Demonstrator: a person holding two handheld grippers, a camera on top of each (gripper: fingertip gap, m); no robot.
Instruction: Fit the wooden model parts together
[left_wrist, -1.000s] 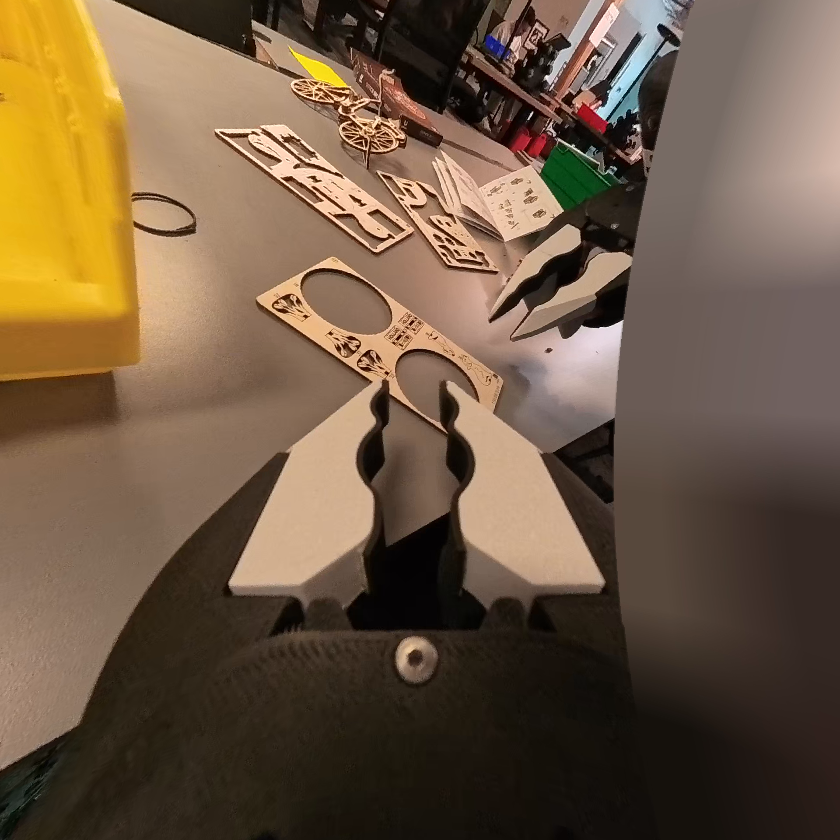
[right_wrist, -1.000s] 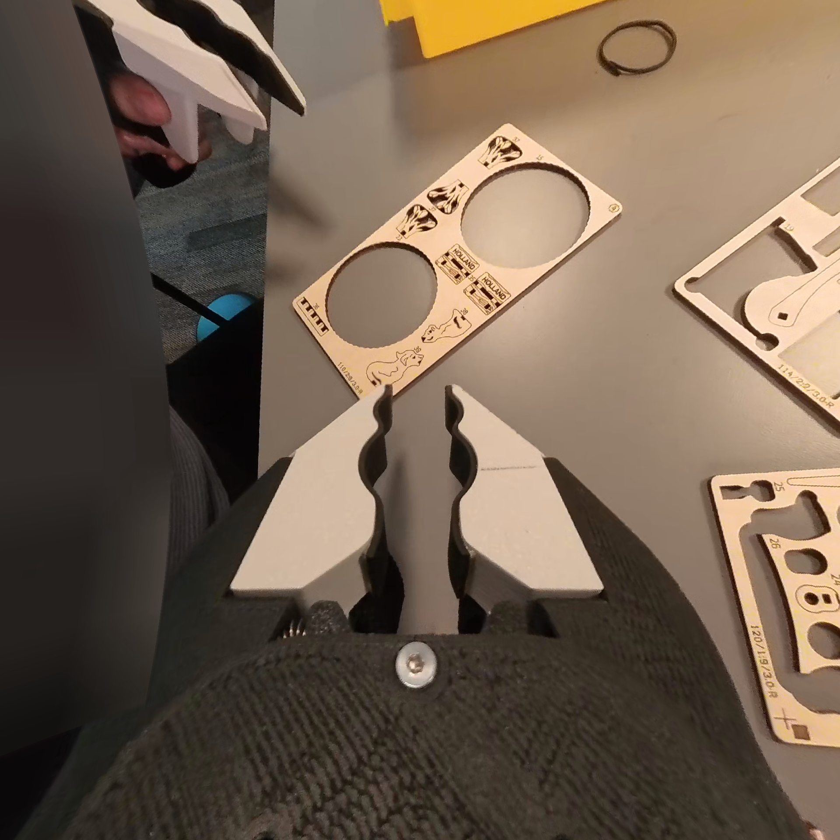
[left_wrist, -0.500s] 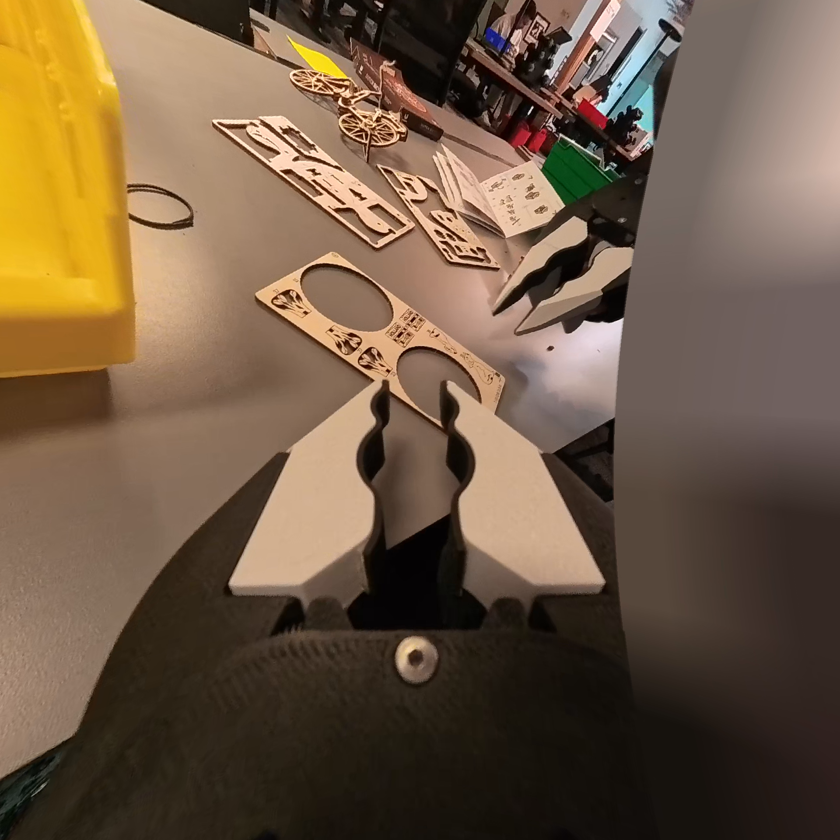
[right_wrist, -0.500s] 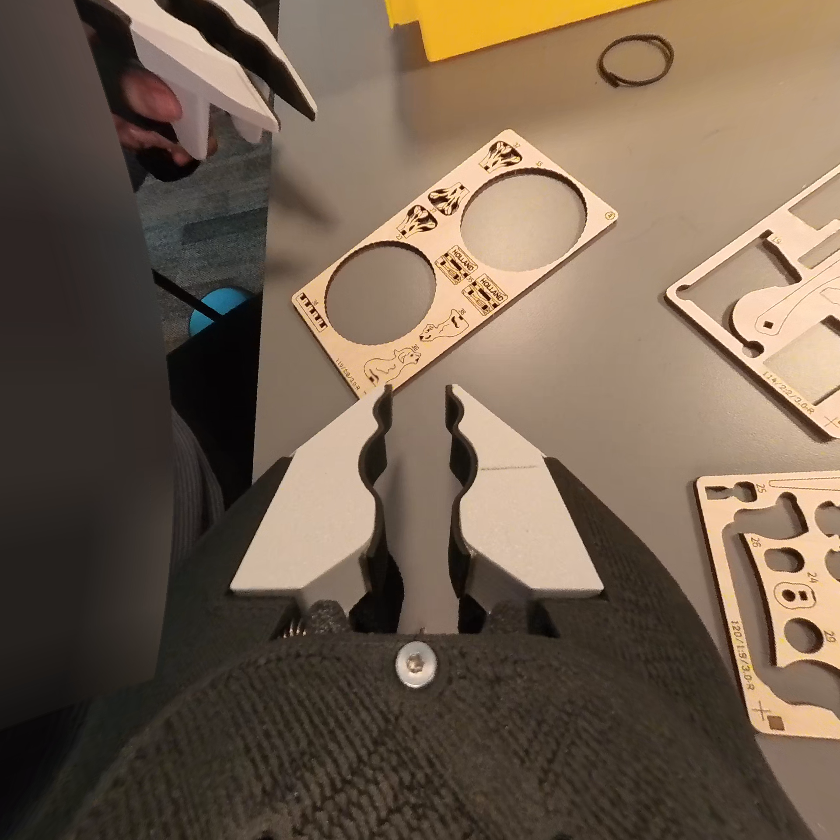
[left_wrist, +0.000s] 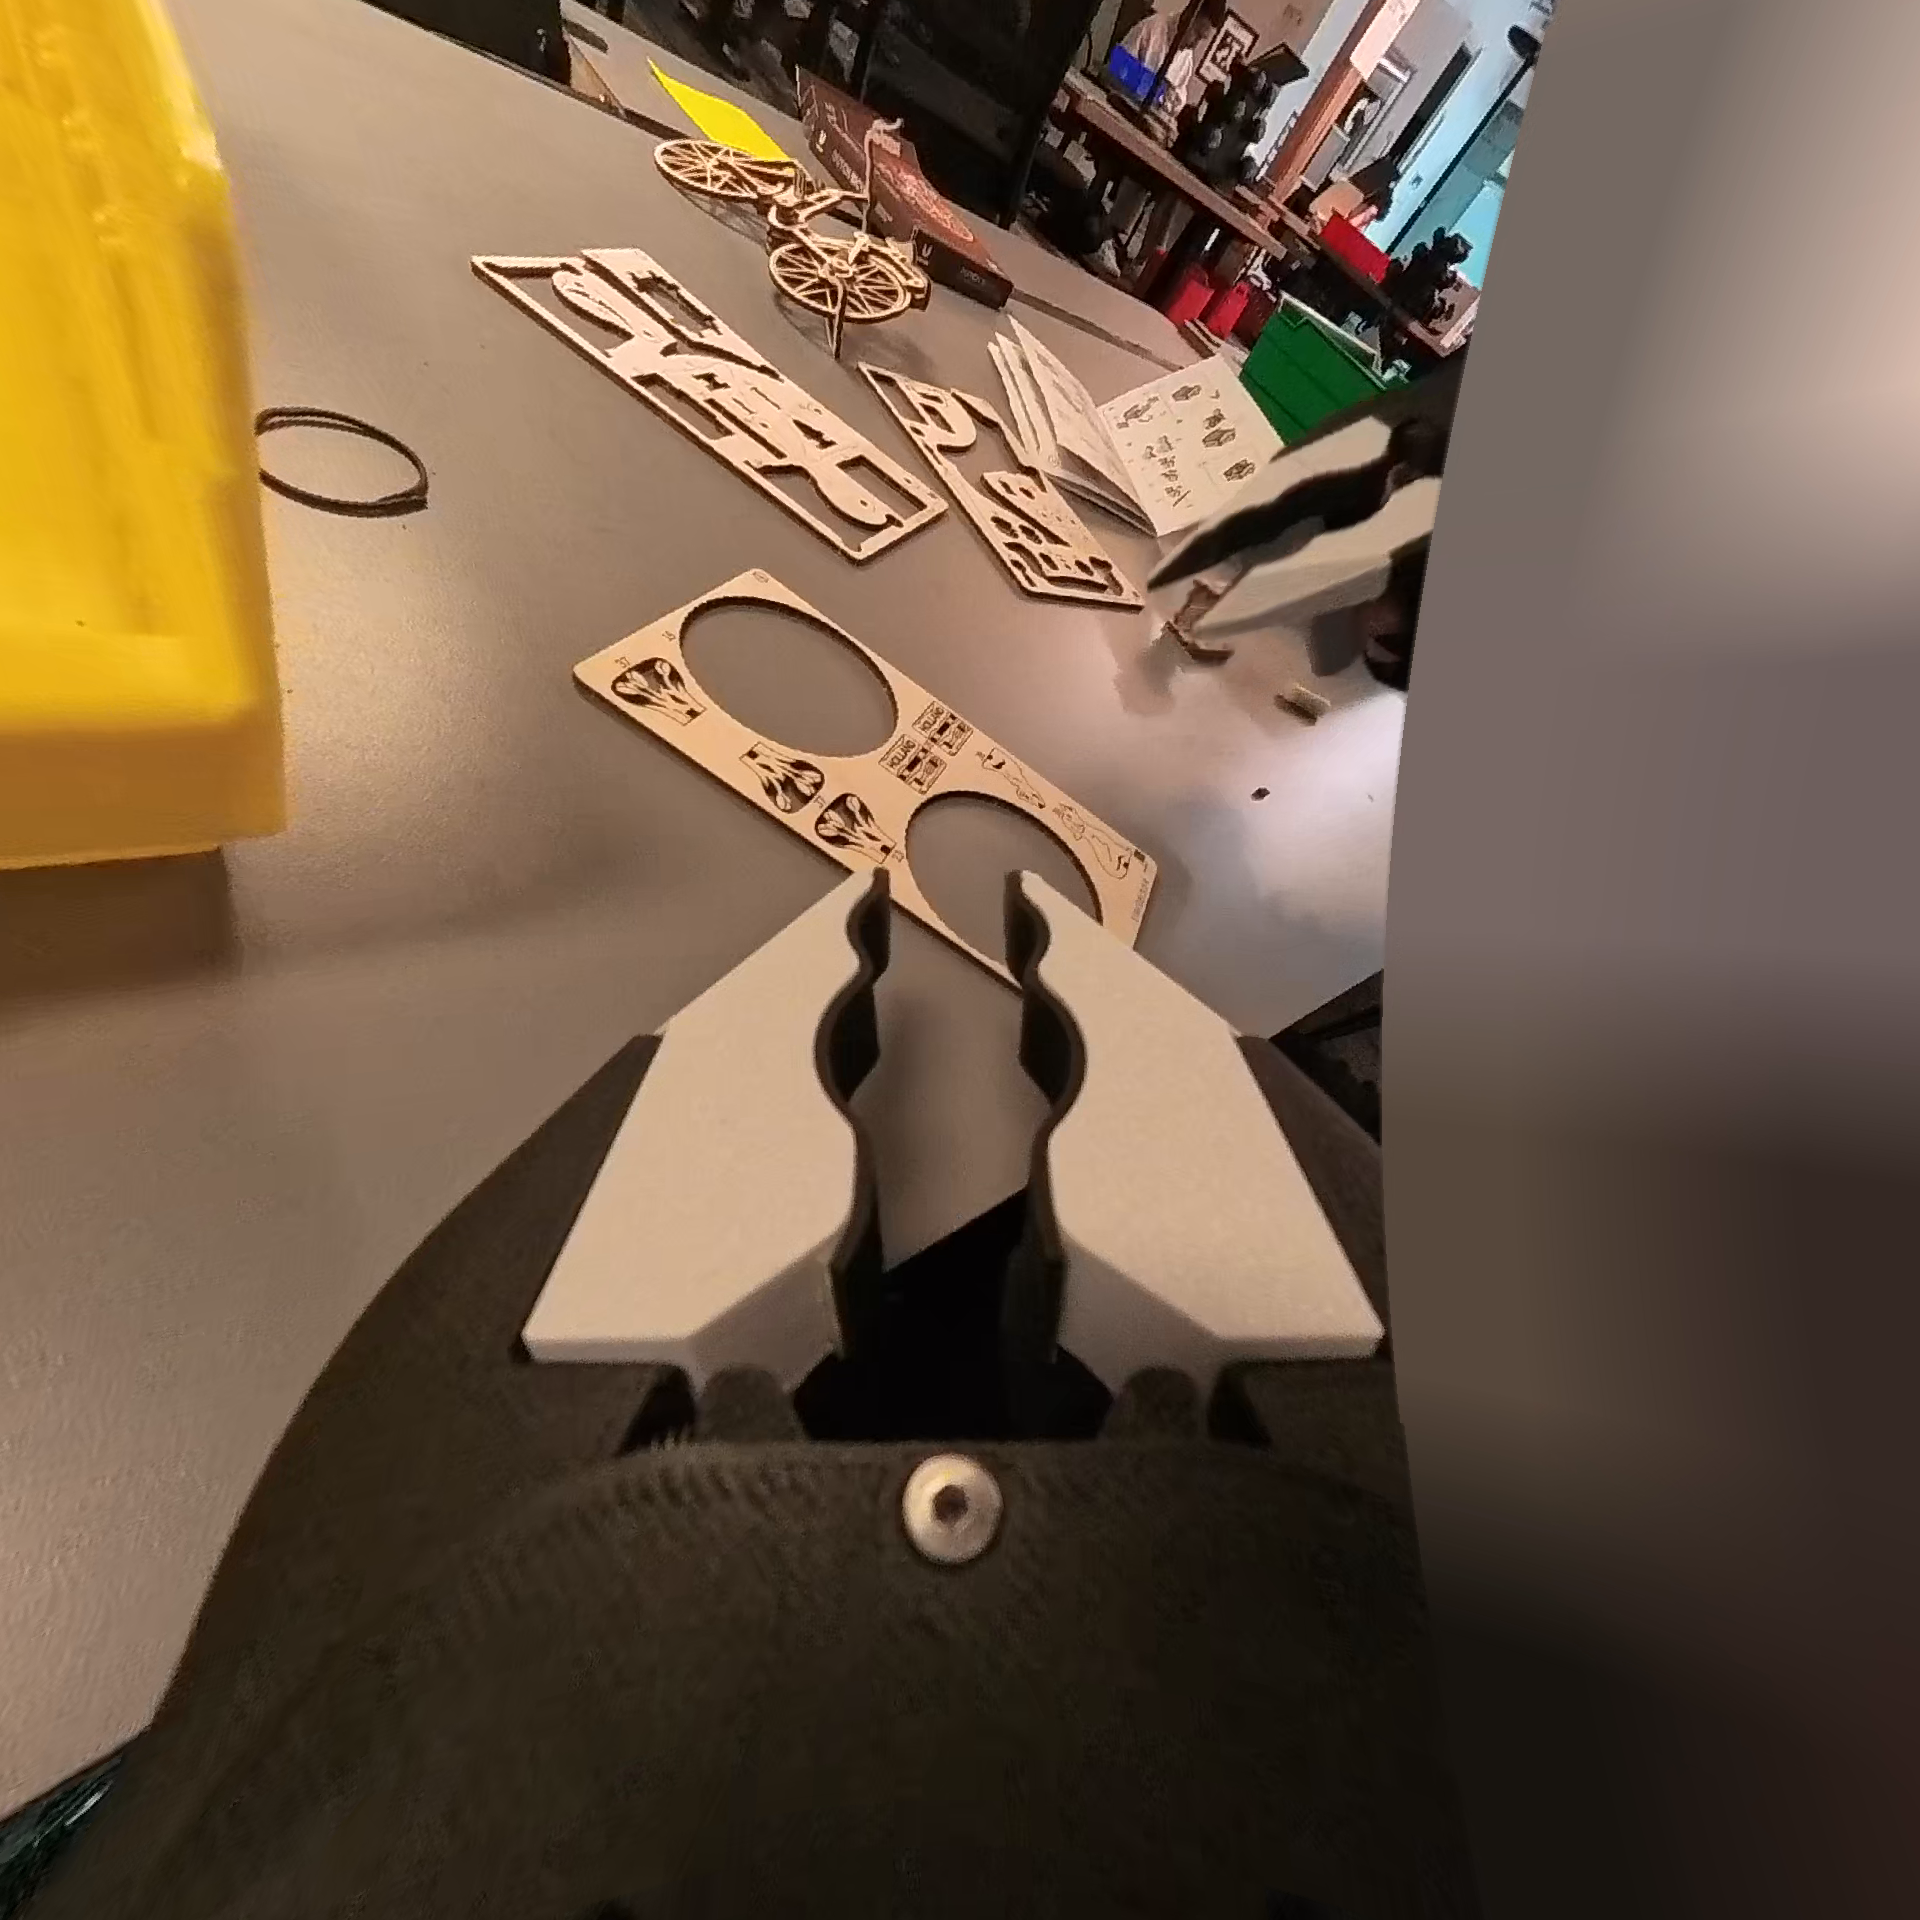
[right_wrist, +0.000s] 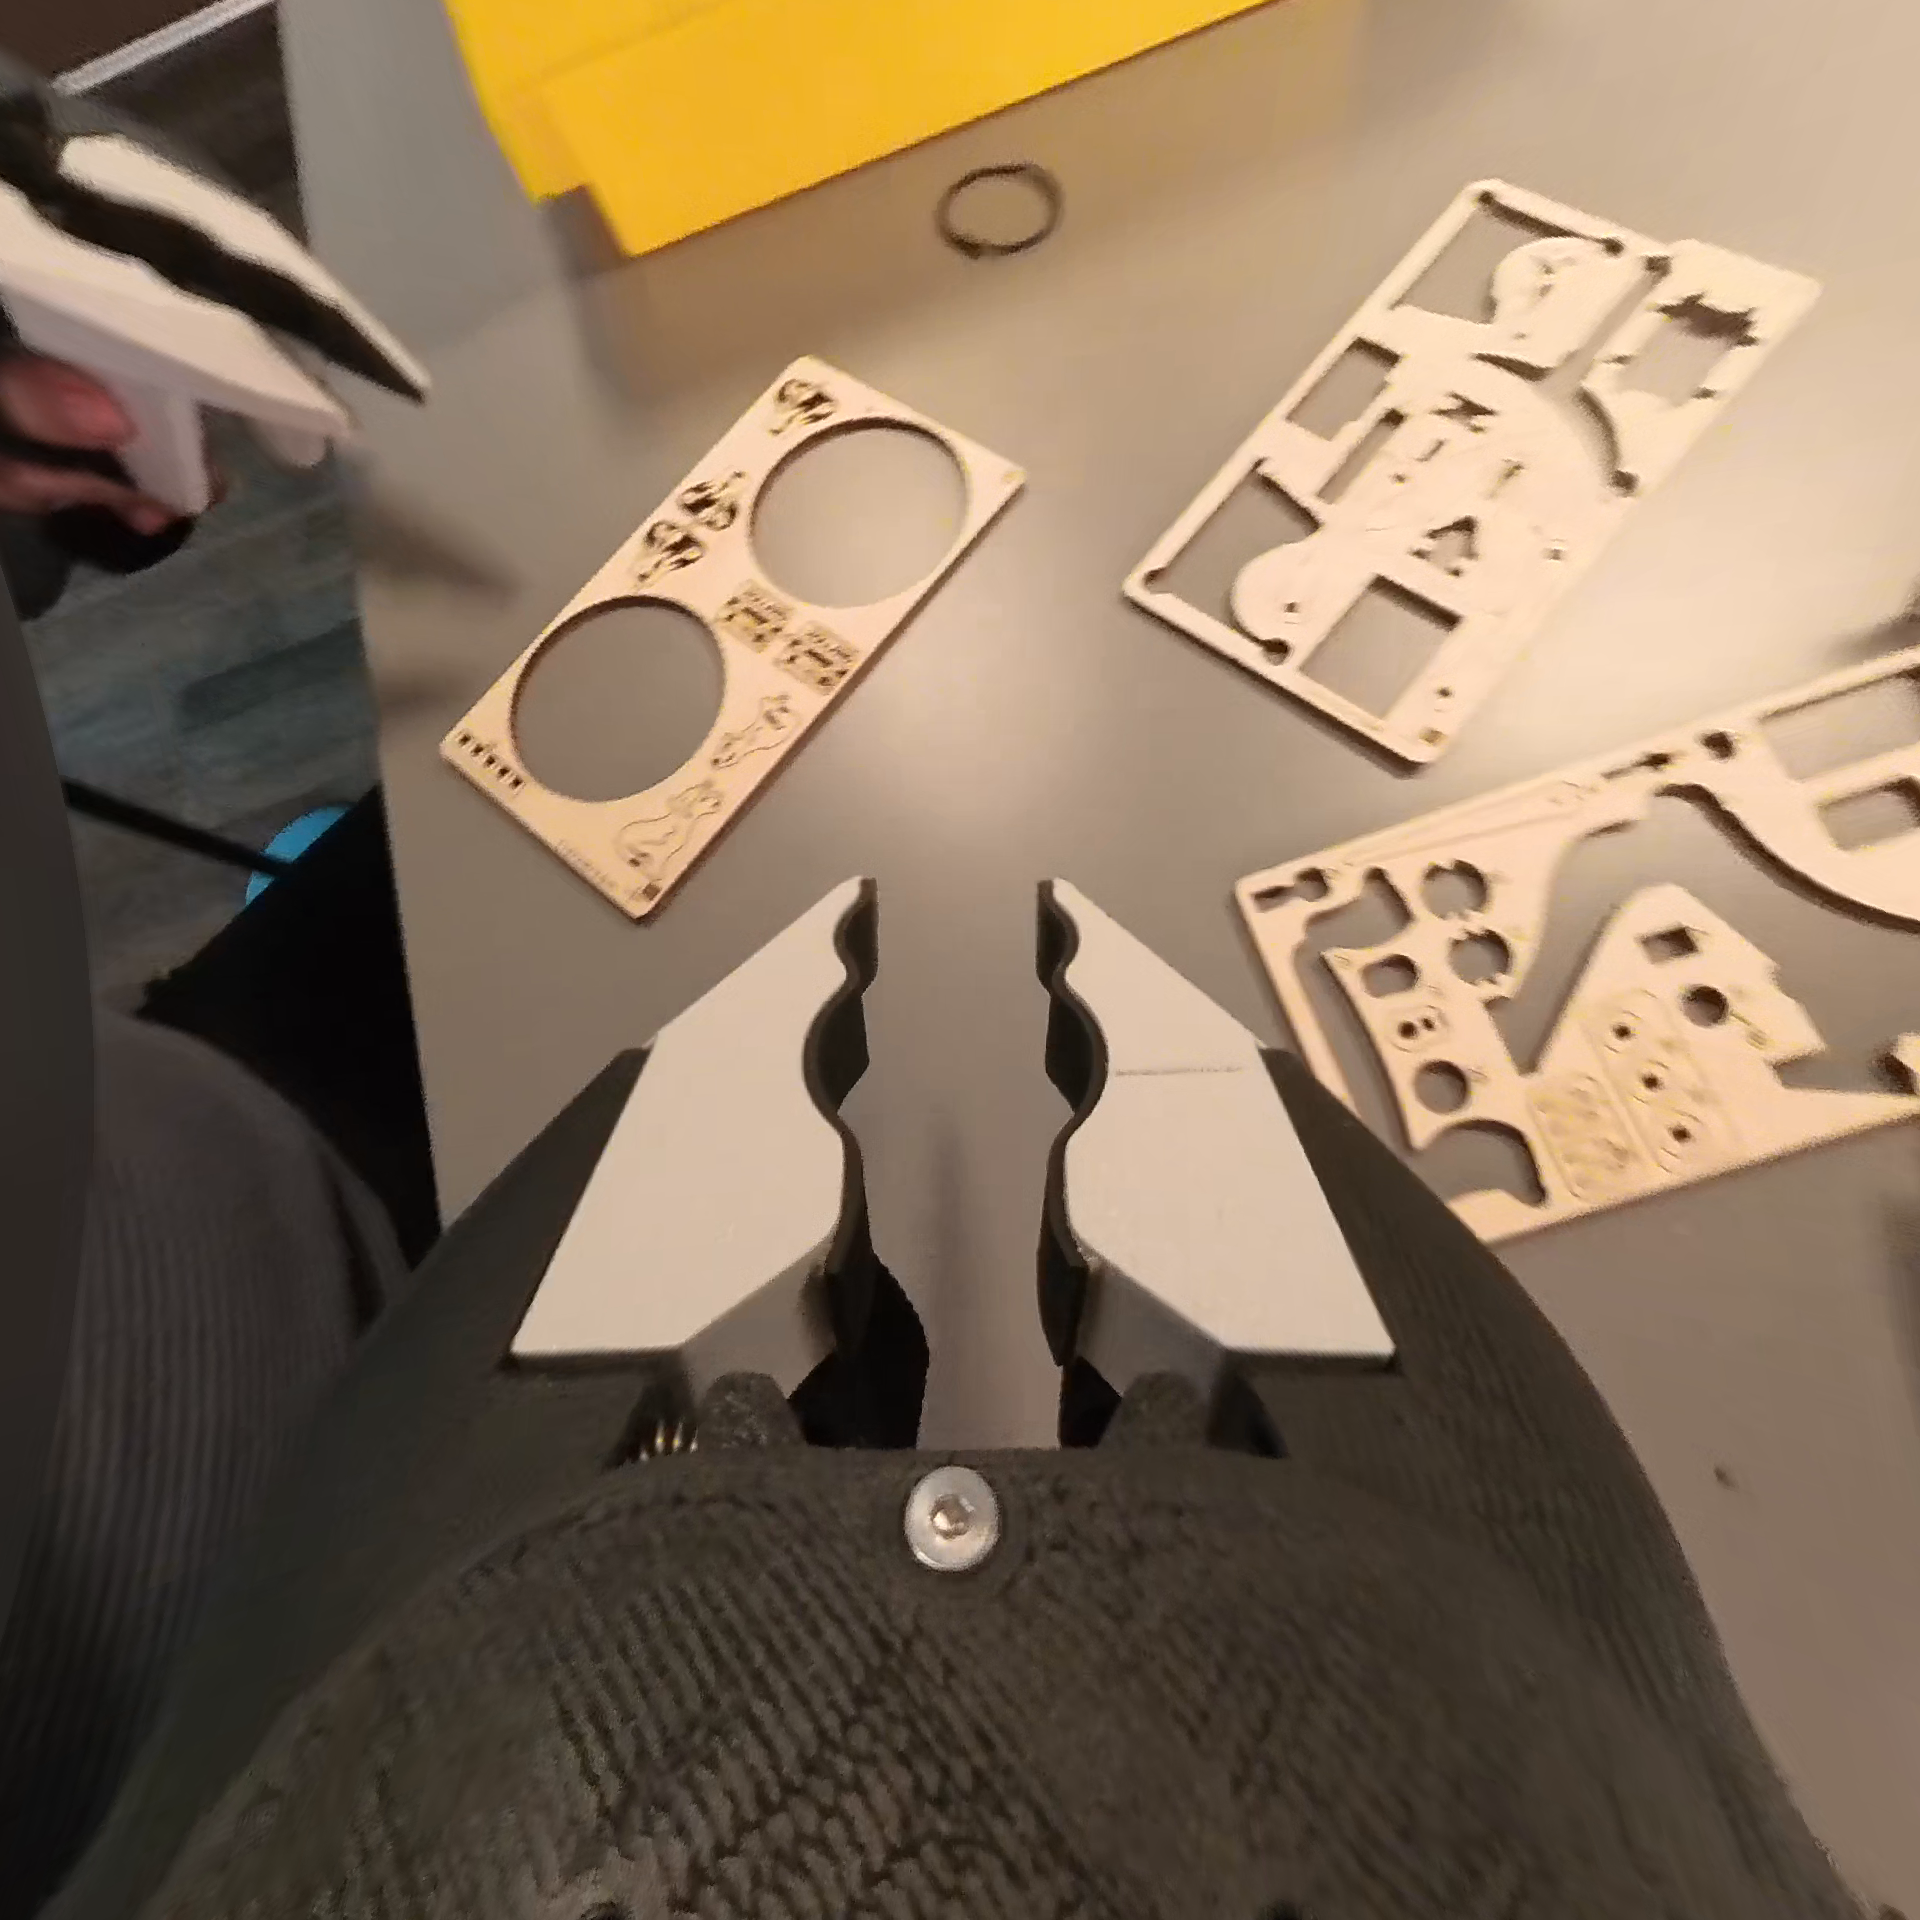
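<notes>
A wooden sheet with two round holes (left_wrist: 862, 764) lies flat on the grey table (left_wrist: 416, 1039) just ahead of my left gripper (left_wrist: 948, 894), which is open and empty. The sheet also shows in the right wrist view (right_wrist: 810, 644). My right gripper (right_wrist: 951, 904) is open and empty above the table. It is between that sheet and a third cut-out sheet (right_wrist: 1538, 1049). A second cut-out sheet (right_wrist: 1288, 566) lies farther back. A built wooden bicycle (left_wrist: 821, 239) stands at the far end.
A yellow bin (left_wrist: 114, 468) stands at the left, a black rubber band (left_wrist: 343, 473) beside it. An open booklet (left_wrist: 1132, 436) lies by the far sheets. Small wood bits (left_wrist: 1195, 639) lie under the right gripper (left_wrist: 1174, 582). The table edge (right_wrist: 384, 831) is near the left gripper (right_wrist: 374, 416). The left gripper's tips are roughly 20 cm from the right gripper's.
My right gripper has moved back and to the right, so more of the cut-out sheets show, and its jaws have opened a little wider. The left gripper has barely moved.
</notes>
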